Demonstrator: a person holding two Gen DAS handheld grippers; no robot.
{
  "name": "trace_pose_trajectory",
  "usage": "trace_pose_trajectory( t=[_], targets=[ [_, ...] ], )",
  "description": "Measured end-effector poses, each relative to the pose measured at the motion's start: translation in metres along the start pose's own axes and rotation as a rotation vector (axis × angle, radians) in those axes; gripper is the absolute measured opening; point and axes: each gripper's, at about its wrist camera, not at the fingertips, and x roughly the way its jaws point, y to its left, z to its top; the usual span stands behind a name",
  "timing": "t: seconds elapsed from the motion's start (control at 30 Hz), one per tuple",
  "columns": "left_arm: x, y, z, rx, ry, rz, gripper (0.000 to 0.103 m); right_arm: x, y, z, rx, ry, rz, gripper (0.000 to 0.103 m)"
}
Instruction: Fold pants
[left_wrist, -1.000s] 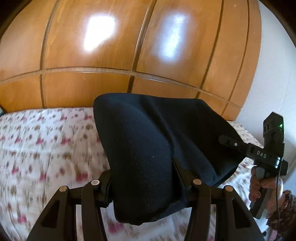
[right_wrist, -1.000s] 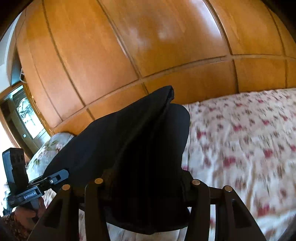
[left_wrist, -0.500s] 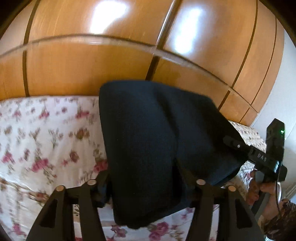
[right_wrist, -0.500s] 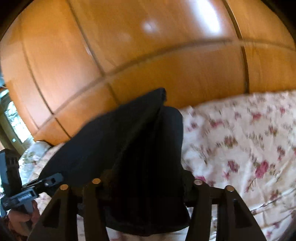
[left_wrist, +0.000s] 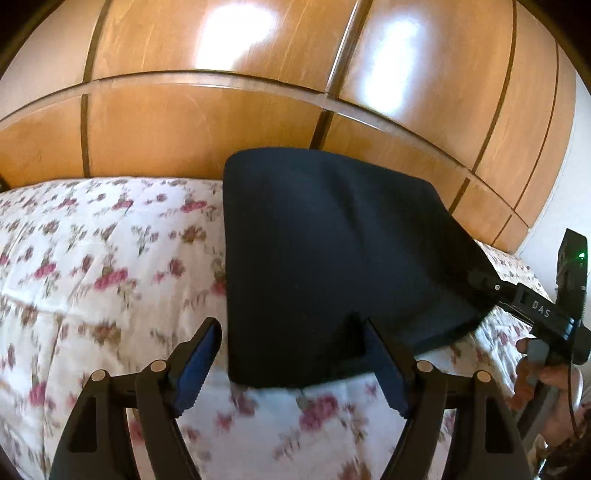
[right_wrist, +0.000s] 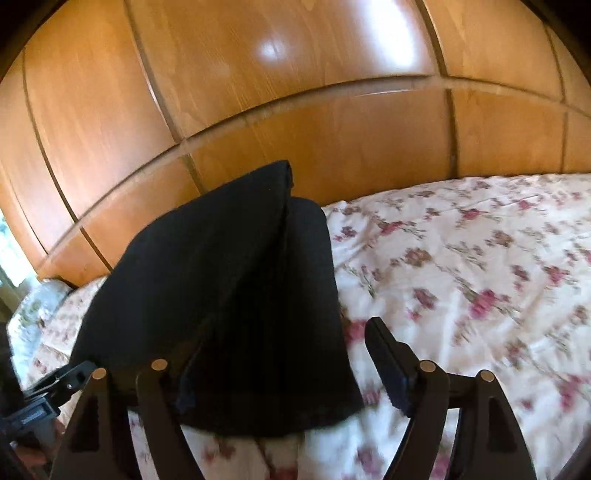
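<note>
The folded dark pants (left_wrist: 332, 240) lie stretched between both grippers over the flowered bedspread (left_wrist: 92, 277). My left gripper (left_wrist: 290, 325) has its jaws opening. Its left pad (left_wrist: 199, 354) stands clear of the cloth, and the right one sits at the pants' near edge. In the right wrist view the pants (right_wrist: 221, 277) bulge up in a ridge. My right gripper (right_wrist: 286, 336) is opening too. Its right finger (right_wrist: 388, 358) is apart from the cloth, and the left one is hidden under it.
A glossy wooden wardrobe (left_wrist: 203, 129) runs along the far side of the bed. The bedspread (right_wrist: 480, 277) stretches wide to the right. A hand (left_wrist: 532, 369) holds the right gripper's handle at the right edge, beside a white wall (left_wrist: 576, 184).
Both grippers sank toward the bed with the pants. Their jaws, closed on the cloth before, have spread, and the outer pads now stand off the fabric.
</note>
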Motion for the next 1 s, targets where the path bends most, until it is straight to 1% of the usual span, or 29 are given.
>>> trace_pose_trajectory(
  t=[0.07,0.1,0.17,0.27,0.33,0.43,0.5,0.57,0.6,0.63,0.67,0.77,0.83,0.93,1.0],
  targets=[
    [-0.003,-0.007,-0.008,0.024,0.033,0.005,0.079,-0.010,0.002,-0.007,-0.009,0.012,-0.019,0.079],
    [-0.002,-0.014,-0.014,0.053,0.070,0.044,0.079,-0.014,0.004,-0.011,-0.012,0.016,-0.042,0.079],
    [-0.004,-0.023,-0.024,0.092,0.107,0.066,0.075,-0.025,0.005,-0.018,-0.002,0.015,-0.055,0.079],
    [-0.016,-0.037,-0.040,0.126,0.119,0.088,0.074,-0.041,0.013,-0.034,-0.008,0.039,-0.077,0.079],
    [-0.028,-0.043,-0.050,0.122,0.101,0.115,0.074,-0.054,0.020,-0.050,-0.022,0.052,-0.079,0.079],
    [-0.057,-0.049,-0.063,0.098,0.033,0.130,0.074,-0.069,0.028,-0.069,-0.025,0.063,-0.077,0.079],
    [-0.080,-0.050,-0.071,0.063,-0.008,0.136,0.075,-0.084,0.033,-0.082,-0.025,0.058,-0.070,0.079],
    [-0.094,-0.050,-0.077,0.031,-0.017,0.156,0.076,-0.100,0.039,-0.093,-0.024,0.052,-0.065,0.080],
    [-0.104,-0.049,-0.082,0.009,-0.021,0.182,0.076,-0.106,0.042,-0.097,-0.025,0.051,-0.064,0.080],
    [-0.111,-0.049,-0.084,-0.006,-0.024,0.199,0.076,-0.113,0.046,-0.101,-0.030,0.049,-0.066,0.083],
    [-0.114,-0.047,-0.086,-0.015,-0.026,0.207,0.076,-0.118,0.049,-0.103,-0.033,0.047,-0.069,0.086],
    [-0.138,-0.046,-0.096,-0.042,-0.045,0.216,0.076,-0.137,0.057,-0.110,-0.043,0.029,-0.053,0.087],
    [-0.150,-0.047,-0.099,-0.038,-0.061,0.222,0.076,-0.149,0.063,-0.115,-0.049,0.014,-0.051,0.089],
    [-0.165,-0.054,-0.104,-0.005,-0.074,0.239,0.076,-0.164,0.074,-0.120,-0.072,-0.003,-0.059,0.092],
    [-0.174,-0.060,-0.107,0.027,-0.068,0.281,0.076,-0.170,0.081,-0.124,-0.092,-0.014,-0.080,0.093]
  ],
)
